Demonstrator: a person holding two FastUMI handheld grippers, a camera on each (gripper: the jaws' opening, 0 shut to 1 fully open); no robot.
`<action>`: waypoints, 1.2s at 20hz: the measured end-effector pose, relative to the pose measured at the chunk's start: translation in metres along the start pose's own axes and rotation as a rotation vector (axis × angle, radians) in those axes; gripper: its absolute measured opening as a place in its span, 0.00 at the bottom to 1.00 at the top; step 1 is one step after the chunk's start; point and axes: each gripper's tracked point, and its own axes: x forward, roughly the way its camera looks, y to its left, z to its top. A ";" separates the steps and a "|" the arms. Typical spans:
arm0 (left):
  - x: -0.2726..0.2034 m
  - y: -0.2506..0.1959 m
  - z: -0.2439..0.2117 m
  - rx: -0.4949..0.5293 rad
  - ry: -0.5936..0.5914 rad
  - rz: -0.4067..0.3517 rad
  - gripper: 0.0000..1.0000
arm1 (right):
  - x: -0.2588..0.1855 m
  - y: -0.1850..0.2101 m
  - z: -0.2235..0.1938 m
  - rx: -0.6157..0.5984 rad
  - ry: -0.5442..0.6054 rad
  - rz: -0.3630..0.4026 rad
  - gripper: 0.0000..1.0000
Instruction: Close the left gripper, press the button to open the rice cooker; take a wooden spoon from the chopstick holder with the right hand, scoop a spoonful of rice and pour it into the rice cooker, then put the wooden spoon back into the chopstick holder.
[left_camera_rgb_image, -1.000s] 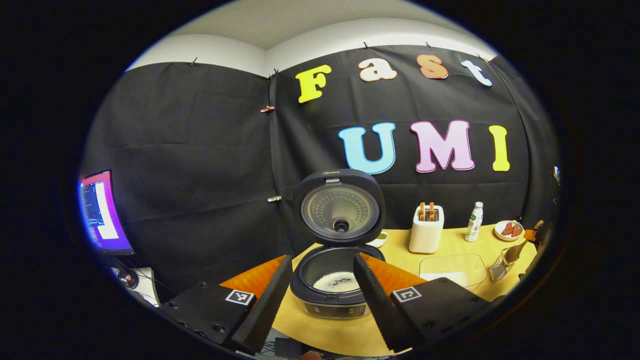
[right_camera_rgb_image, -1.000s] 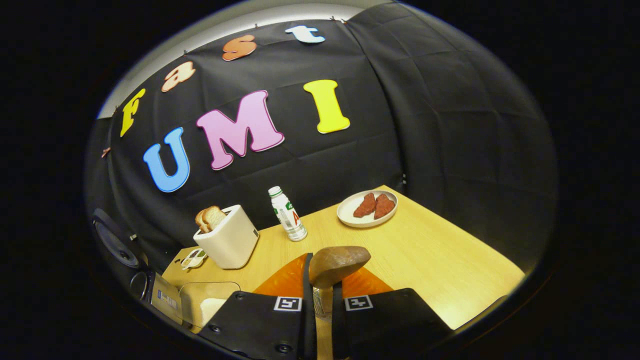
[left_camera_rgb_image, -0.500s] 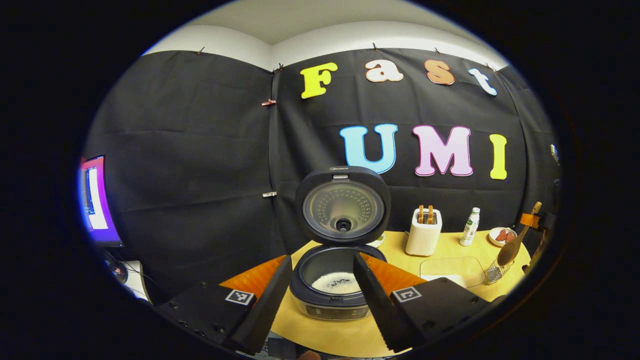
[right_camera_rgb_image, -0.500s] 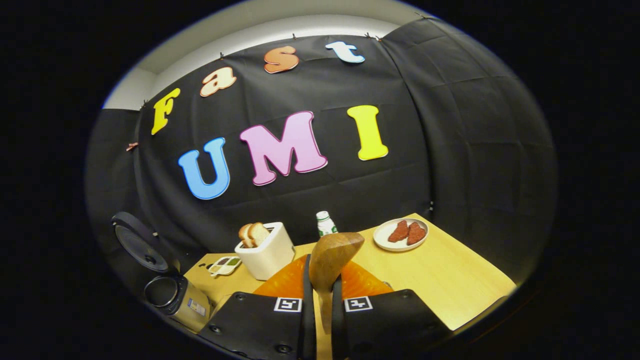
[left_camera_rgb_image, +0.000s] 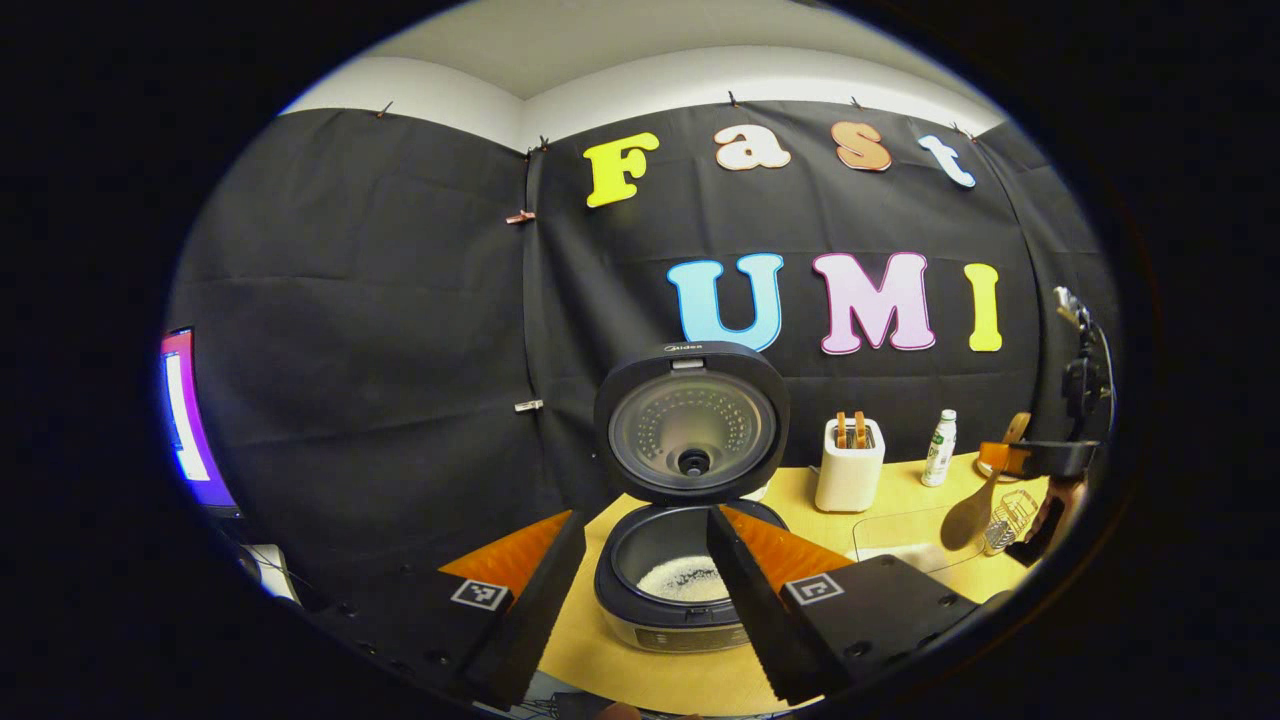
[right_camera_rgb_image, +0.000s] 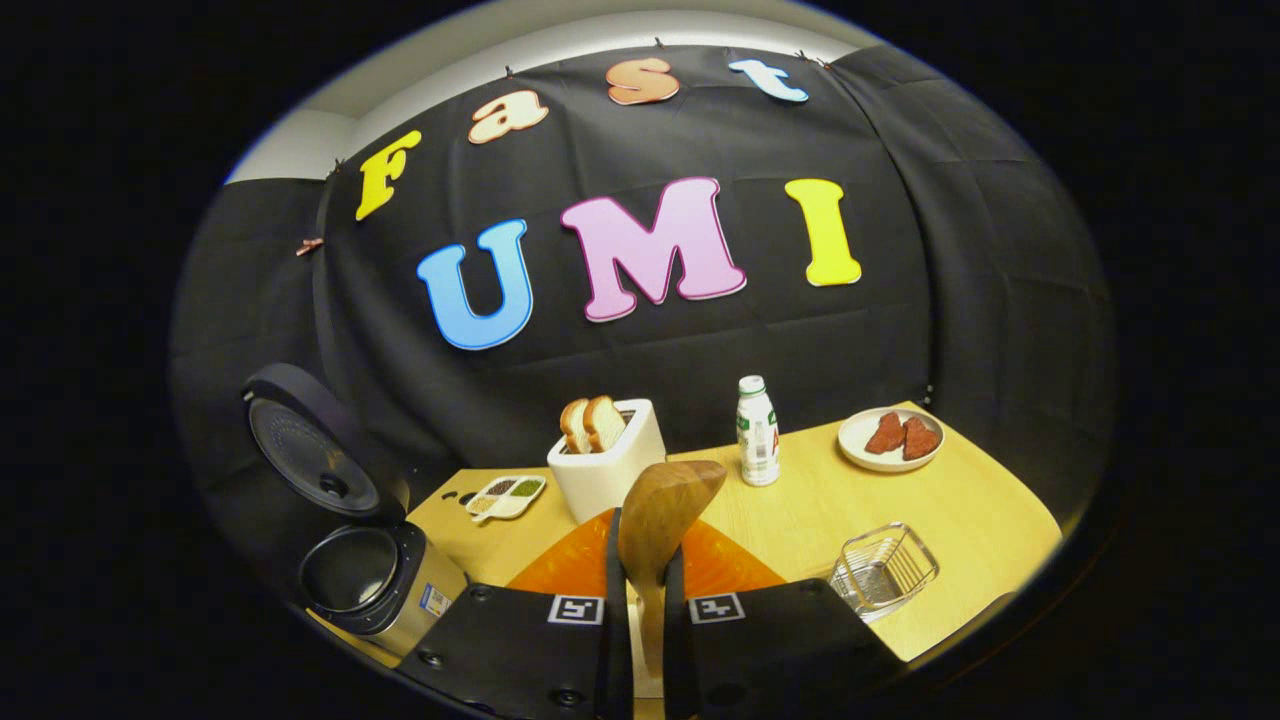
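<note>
Spoon in hand, lifted clear of the holder; the scoop of rice is judged to come next.

In the left gripper view, the left gripper (left_camera_rgb_image: 640, 590) sits at the bottom centre with its fingers spread apart and holding nothing, framing the rice cooker (left_camera_rgb_image: 685, 590), whose lid stands open and whose pot has rice in it. Right of that, near the frame's right edge, the wooden spoon (left_camera_rgb_image: 968, 518) hangs bowl-down over a clear container (left_camera_rgb_image: 915, 530) on the table (left_camera_rgb_image: 800, 500), beside the wire chopstick holder (left_camera_rgb_image: 1010, 515). In the right gripper view, the right gripper (right_camera_rgb_image: 640, 600) at the bottom centre has its fingers clamped on the spoon's handle, with the holder at lower right. The next move calls for dipping the bowl into the rice supply, probably that container, then carrying it level leftward to the cooker.
</note>
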 end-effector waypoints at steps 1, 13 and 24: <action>0.003 0.002 -0.001 -0.005 0.005 -0.005 0.85 | 0.003 0.002 -0.012 -0.005 0.022 -0.005 0.16; 0.021 0.028 -0.016 -0.015 0.024 -0.020 0.86 | -0.001 0.038 -0.082 0.050 0.167 -0.031 0.16; 0.012 0.037 -0.015 0.014 0.010 -0.030 0.85 | 0.000 0.065 -0.076 0.323 0.171 -0.036 0.16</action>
